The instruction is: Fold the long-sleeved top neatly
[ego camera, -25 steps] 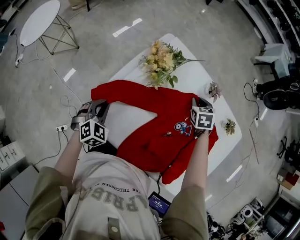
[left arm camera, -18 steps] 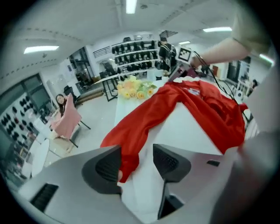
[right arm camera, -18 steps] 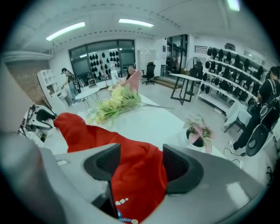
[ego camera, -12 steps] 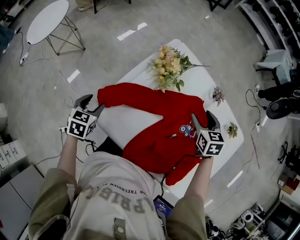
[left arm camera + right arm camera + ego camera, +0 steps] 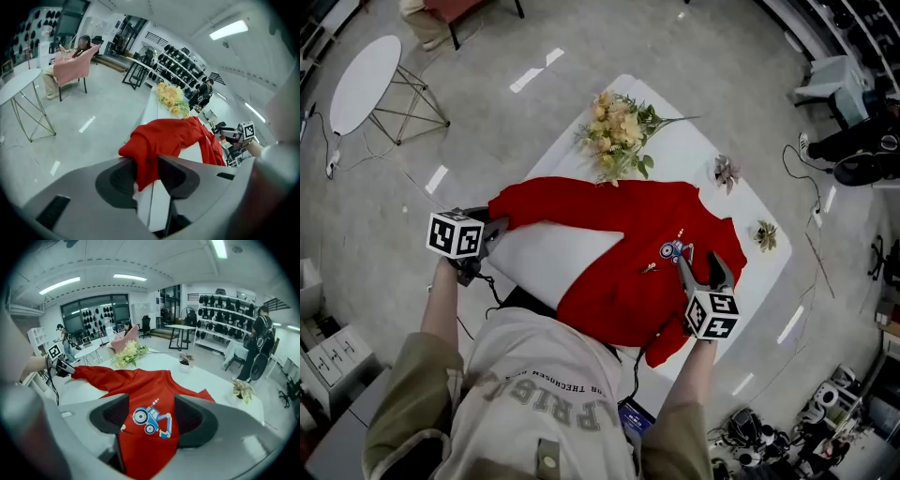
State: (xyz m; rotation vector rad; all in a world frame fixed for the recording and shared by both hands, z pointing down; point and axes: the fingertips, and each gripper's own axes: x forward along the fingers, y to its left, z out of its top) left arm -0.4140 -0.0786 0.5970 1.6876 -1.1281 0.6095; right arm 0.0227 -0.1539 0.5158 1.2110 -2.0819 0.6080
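A red long-sleeved top (image 5: 619, 272) with a blue digger print (image 5: 672, 249) lies spread on the white table (image 5: 548, 258). One sleeve stretches left to the table's edge. At that sleeve end my left gripper (image 5: 490, 234) has just been closing. The cuff (image 5: 145, 150) hangs between its jaws, and a gap still shows beside the cloth. My right gripper (image 5: 701, 270) hovers over the chest, its jaws just opened wide with nothing in them. In the right gripper view the digger print (image 5: 150, 420) lies below the right gripper (image 5: 150, 401).
A bouquet (image 5: 614, 131) lies at the table's far edge, touching the top's shoulder. Two small potted plants (image 5: 727, 171) (image 5: 766, 234) stand at the right. A white side table (image 5: 364, 70) and cables are on the floor at the left. A person sits in a pink chair (image 5: 70, 63).
My left gripper has swung out left to the sleeve's end and rolled over. My right gripper has let go of the top's right side and drawn back towards me, higher.
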